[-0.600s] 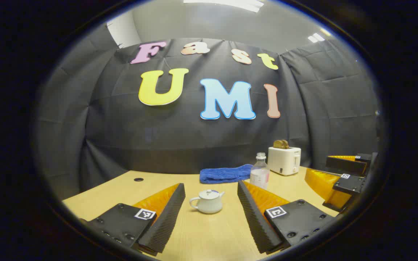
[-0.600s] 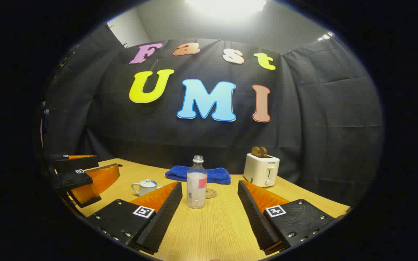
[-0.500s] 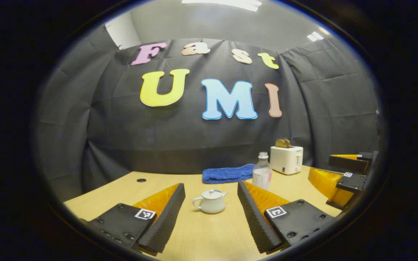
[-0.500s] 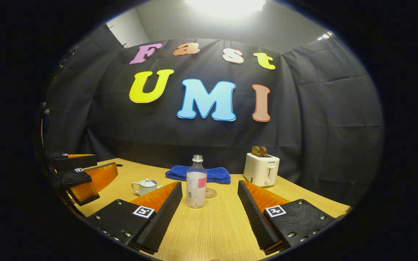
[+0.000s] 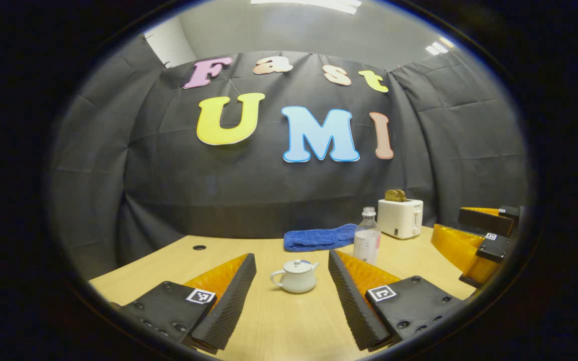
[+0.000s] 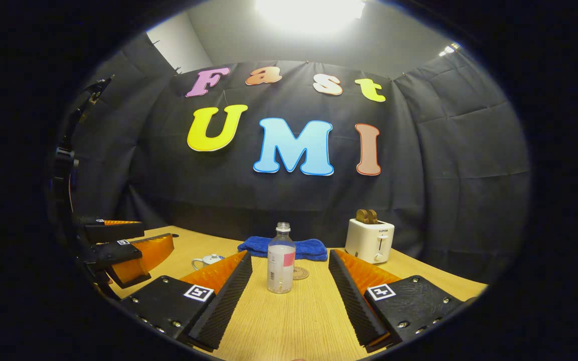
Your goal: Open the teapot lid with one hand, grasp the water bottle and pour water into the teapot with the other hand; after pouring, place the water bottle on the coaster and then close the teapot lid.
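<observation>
Left gripper (image 5: 292, 296), jaws wide and empty, faces the teapot (image 5: 295, 276) ahead; centre over its seemingly small lid knob (image 5: 297, 261) before closing.

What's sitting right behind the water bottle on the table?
Behind the water bottle lies a round coaster, partly covered by the bottle. Farther back a folded blue towel lies against the wall; its middle is hidden by the bottle.

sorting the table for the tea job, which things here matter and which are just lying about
For the job: teapot, its lid, water bottle, coaster, left tool, right tool.
Lying about: blue towel, toaster.
</observation>
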{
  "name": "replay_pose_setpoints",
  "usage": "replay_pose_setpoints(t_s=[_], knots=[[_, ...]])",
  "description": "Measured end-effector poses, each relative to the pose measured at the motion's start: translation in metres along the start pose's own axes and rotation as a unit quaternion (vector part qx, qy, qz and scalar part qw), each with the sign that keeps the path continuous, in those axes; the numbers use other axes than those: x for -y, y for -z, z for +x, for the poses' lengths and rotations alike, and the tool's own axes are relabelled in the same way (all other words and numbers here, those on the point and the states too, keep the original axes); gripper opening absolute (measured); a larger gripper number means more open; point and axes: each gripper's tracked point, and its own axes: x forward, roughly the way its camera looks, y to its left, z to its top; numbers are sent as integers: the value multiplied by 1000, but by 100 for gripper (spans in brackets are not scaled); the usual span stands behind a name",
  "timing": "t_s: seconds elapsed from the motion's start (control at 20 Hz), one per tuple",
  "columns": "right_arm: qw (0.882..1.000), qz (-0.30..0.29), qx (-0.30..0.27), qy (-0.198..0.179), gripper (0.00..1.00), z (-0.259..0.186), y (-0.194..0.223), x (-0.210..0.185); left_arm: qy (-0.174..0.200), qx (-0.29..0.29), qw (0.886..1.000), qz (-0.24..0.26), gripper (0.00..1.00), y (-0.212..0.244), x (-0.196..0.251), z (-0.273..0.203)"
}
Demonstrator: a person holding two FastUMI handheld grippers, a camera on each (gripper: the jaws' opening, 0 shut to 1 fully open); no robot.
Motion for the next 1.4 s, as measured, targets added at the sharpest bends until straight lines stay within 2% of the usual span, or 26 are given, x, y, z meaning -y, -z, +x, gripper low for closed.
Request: replay_pose_setpoints(t_s=[0.2, 0.4, 0.75, 1.15, 1.4], knots=[[1000, -3, -2, 3, 95, 4, 0, -2, 2, 1, 1000, 7, 98, -3, 2, 0], [1000, 3, -17, -10, 95, 18, 4, -9, 6, -2, 1000, 6, 97, 1, 1, 11], [999, 15, -44, -22, 95, 67, 17, -17, 53, -28, 998, -25, 98, 21, 14, 59], [997, 7, -74, -5, 95, 128, 35, -12, 71, -23, 997, 1, 98, 28, 18, 114], [995, 14, -98, 5, 95, 159, 54, -10, 88, -36, 995, -13, 98, 41, 21, 147]])
